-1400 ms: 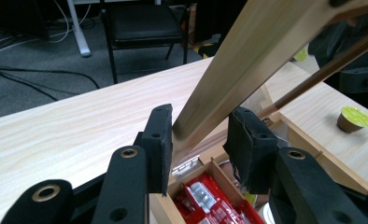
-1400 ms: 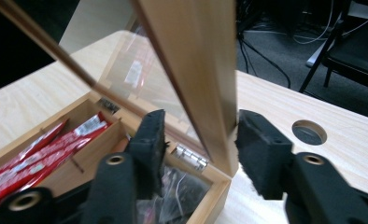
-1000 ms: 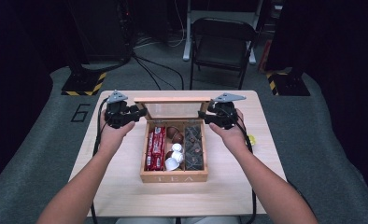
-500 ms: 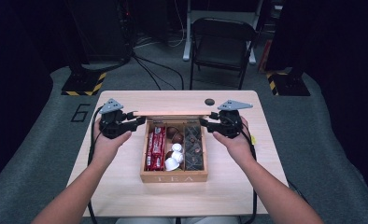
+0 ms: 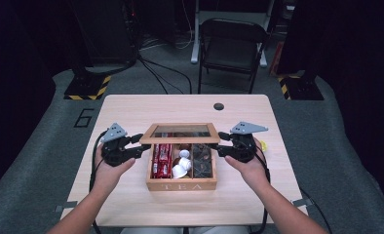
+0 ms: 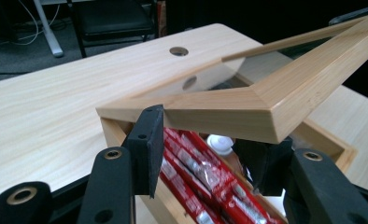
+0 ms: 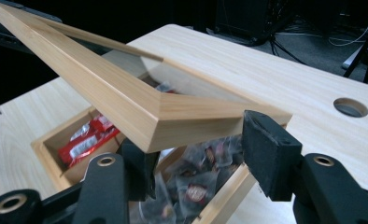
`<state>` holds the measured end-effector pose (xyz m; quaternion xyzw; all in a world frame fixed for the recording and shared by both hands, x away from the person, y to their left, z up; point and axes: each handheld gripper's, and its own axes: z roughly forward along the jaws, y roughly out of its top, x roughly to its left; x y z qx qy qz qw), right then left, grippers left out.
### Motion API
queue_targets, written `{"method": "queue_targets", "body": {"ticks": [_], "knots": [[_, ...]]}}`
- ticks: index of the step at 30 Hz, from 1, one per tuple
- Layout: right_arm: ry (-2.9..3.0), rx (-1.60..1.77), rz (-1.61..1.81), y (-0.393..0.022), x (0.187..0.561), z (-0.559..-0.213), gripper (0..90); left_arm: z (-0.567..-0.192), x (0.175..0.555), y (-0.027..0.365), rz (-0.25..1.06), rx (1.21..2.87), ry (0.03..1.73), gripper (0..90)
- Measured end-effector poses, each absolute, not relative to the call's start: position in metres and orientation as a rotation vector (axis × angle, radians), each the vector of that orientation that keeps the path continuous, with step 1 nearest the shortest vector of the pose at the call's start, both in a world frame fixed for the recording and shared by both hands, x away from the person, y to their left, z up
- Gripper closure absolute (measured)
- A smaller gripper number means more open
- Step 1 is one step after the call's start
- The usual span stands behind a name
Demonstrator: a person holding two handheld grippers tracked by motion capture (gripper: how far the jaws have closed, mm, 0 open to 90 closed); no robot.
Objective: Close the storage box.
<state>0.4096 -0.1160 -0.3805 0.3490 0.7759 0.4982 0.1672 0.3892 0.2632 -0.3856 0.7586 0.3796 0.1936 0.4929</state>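
Note:
A wooden tea box (image 5: 182, 184) stands at the middle of the table, with its glass-paned lid (image 5: 180, 140) half raised over it. Inside lie red packets (image 5: 162, 160), white capsules (image 5: 182, 163) and dark packets (image 5: 202, 161). My left gripper (image 5: 140, 144) is at the lid's left front corner and my right gripper (image 5: 220, 144) at its right front corner. Both pairs of jaws have just been opening. In the left gripper view the lid's corner (image 6: 266, 116) lies over the jaws of the left gripper (image 6: 205, 144), unclamped. It is the same for the lid (image 7: 154, 116) and the right gripper (image 7: 196, 149).
A round cable hole (image 5: 219, 106) sits in the table's far side. A small yellow item (image 5: 263, 145) lies beside my right hand. A black folding chair (image 5: 231, 44) stands beyond the table. Bare tabletop (image 5: 131, 112) stretches around the box.
Both hands have come toward the person and slightly down. The lid has swung down from nearly upright to a low tilt over the box, and both grips on it have loosened.

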Motion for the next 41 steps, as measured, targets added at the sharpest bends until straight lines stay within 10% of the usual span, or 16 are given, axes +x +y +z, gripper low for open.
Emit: {"method": "queue_targets", "body": {"ticks": [41], "knots": [[2.404,0.938,1.224,-0.111,0.352,-0.462,31.1,-0.466,0.332,0.255,0.433,2.079,0.935,33.5]]}}
